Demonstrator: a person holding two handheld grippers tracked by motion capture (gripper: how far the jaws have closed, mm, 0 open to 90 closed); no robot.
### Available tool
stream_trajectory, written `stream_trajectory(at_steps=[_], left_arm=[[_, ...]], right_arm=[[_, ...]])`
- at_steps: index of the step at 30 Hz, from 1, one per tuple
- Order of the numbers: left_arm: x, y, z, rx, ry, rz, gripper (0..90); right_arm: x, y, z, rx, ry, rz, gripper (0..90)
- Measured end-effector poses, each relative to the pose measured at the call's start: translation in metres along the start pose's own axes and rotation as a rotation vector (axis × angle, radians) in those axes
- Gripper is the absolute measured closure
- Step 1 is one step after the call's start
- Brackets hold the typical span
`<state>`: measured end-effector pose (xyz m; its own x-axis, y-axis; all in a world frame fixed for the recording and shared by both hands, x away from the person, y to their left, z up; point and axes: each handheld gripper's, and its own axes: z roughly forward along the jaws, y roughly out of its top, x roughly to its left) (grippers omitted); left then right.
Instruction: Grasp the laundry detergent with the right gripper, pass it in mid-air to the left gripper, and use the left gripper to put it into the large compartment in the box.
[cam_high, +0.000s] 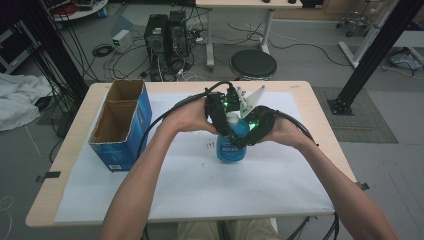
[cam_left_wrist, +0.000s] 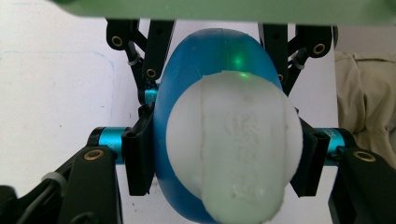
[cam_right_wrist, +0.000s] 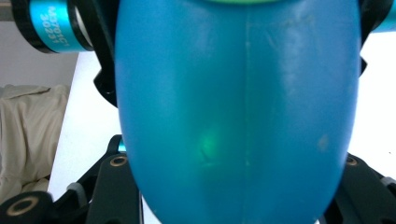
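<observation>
Nearest the person, the two forearms come in over the white sheet on the tabletop (cam_high: 75, 165) and meet at a blue bottle (cam_high: 231, 149) that stands upright near the middle. Its long axis runs straight up from the tabletop, and that is what the coming move turns on: the white cap (cam_high: 233, 119) sits at the top of that axis, the blue body below it.

The right hand-held gripper (cam_high: 250, 134) comes in from the right and is clamped on the blue body; in the right gripper view the bottle (cam_right_wrist: 238, 116) stands between its black jaws, which press on either side. It looks to be the hand that steadies the bottle.

The left hand-held gripper (cam_high: 223, 122) comes in from the left and somewhat above, and is clamped higher up. In the left gripper view the camera looks down along the bottle's axis, with the white cap (cam_left_wrist: 233, 144) on top of the blue shoulder (cam_left_wrist: 187, 70) and the jaw pads touching the cap on both sides. This hand is therefore the one at the cap, and any twist would go round the upright axis while the right holds the body still.

Farther off to the left, well apart from the bottle, an open blue cardboard box (cam_high: 122, 125) stands on the tabletop.
</observation>
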<state>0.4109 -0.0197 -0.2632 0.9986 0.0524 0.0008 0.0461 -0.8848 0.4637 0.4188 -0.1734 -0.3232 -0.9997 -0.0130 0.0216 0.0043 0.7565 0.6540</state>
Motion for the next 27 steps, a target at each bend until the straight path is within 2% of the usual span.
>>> stream_trajectory(at_steps=[13, 21, 23, 27], left_arm=[[0.0003, -0.0008, -0.0063, -0.038, -0.003, -0.017, 38.3], [-0.0004, -0.0006, -0.0056, -0.042, -0.011, -0.034, 38.3], [0.0002, -0.0008, -0.0062, -0.033, -0.006, -0.023, 38.3], [-0.0005, -0.0022, -0.0067, -0.019, -0.008, -0.026, 38.3]], right_arm=[[0.0005, 0.0004, -0.0033, -0.044, 0.003, 0.002, 44.3], [0.0024, 0.0007, -0.0041, -0.028, -0.003, -0.004, 43.1], [0.0034, 0.0009, -0.0046, -0.025, -0.003, -0.003, 42.0], [0.0034, 0.0004, -0.0065, -0.022, 0.001, -0.006, 39.9]])
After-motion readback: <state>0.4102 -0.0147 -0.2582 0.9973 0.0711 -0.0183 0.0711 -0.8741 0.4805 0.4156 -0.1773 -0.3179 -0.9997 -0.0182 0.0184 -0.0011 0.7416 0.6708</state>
